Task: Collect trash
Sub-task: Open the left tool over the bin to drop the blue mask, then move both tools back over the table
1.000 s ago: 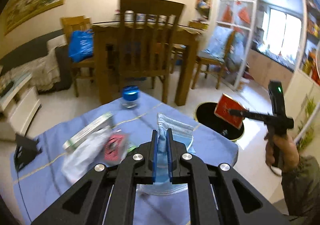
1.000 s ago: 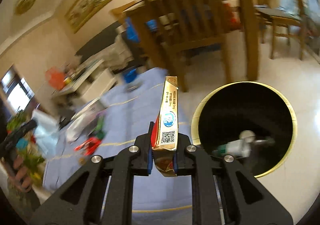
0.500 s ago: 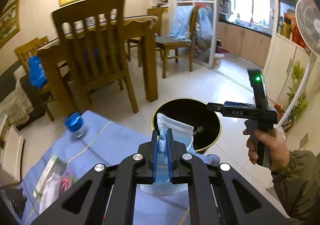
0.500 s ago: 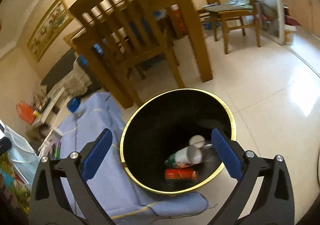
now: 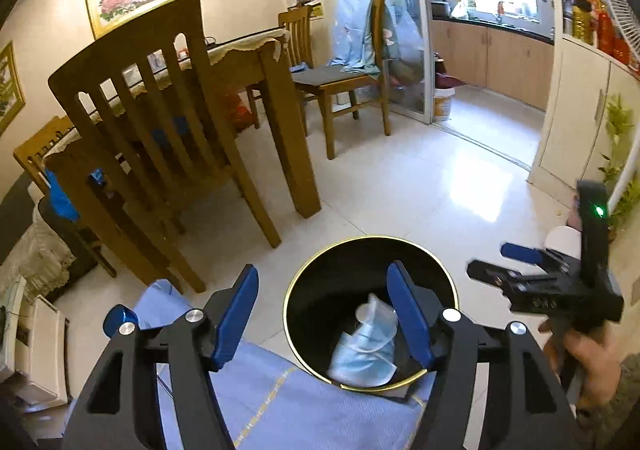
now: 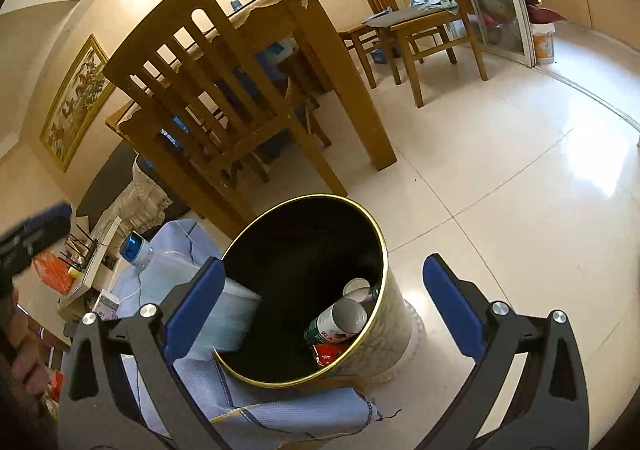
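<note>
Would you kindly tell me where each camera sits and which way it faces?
Left wrist: on the left gripper, looking down into the bin at the mask; right gripper and hand show.
Right wrist: on the right gripper, tilted toward the bin; fingers open.
Shared: bin, mask, chair.

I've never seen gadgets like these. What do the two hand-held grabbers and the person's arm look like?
Each gripper, left and right, is a matte black forked frame with silver bolts and flat blue pads lining its jaws. The right one carries an upright black bar with a green light and small white lettering. An olive-green sleeve covers the wrist.
</note>
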Demonstrator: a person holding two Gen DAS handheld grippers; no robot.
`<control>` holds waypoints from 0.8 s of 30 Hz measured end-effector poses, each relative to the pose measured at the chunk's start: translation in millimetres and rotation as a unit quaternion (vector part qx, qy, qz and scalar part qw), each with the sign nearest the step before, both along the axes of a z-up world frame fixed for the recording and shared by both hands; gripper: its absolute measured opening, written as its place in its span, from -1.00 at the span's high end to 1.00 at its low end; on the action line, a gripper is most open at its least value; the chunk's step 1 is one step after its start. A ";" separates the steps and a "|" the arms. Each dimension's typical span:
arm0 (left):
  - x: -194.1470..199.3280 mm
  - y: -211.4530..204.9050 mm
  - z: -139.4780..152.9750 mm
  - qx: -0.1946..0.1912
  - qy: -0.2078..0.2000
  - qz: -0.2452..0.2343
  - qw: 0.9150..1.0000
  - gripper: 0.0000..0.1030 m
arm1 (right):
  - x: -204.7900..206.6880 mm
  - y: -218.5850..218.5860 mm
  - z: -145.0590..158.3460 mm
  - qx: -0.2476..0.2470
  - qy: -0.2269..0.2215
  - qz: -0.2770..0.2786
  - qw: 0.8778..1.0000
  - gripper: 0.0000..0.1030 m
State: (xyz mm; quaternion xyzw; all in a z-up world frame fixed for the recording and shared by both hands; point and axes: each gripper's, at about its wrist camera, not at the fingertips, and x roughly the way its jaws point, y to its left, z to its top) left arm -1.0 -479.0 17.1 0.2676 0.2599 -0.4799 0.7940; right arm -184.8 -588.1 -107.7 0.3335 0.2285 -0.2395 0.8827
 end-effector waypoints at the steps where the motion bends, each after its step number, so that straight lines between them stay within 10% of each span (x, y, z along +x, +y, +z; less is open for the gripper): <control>1: 1.7 0.2 -1.1 0.003 0.006 0.002 1.000 -0.24 | 0.1 0.4 -0.8 0.001 -0.001 0.000 1.000 -0.90; 10: -15.9 90.6 7.6 -0.007 -0.021 0.005 1.000 -0.36 | 19.0 30.0 -3.5 0.004 -0.002 0.041 0.999 -0.90; 14: 0.2 176.8 23.0 -0.056 -0.028 0.076 0.995 -0.65 | 55.7 81.4 7.9 -0.016 0.002 0.118 0.993 -0.90; 18: 28.6 266.0 27.4 -0.098 -0.022 0.181 0.978 -0.66 | 102.4 164.7 17.2 -0.047 0.016 0.229 0.972 -0.90; 24: 41.5 357.8 -11.5 -0.058 -0.052 0.296 0.952 -0.67 | 166.9 287.9 23.0 -0.084 0.049 0.360 0.928 -0.90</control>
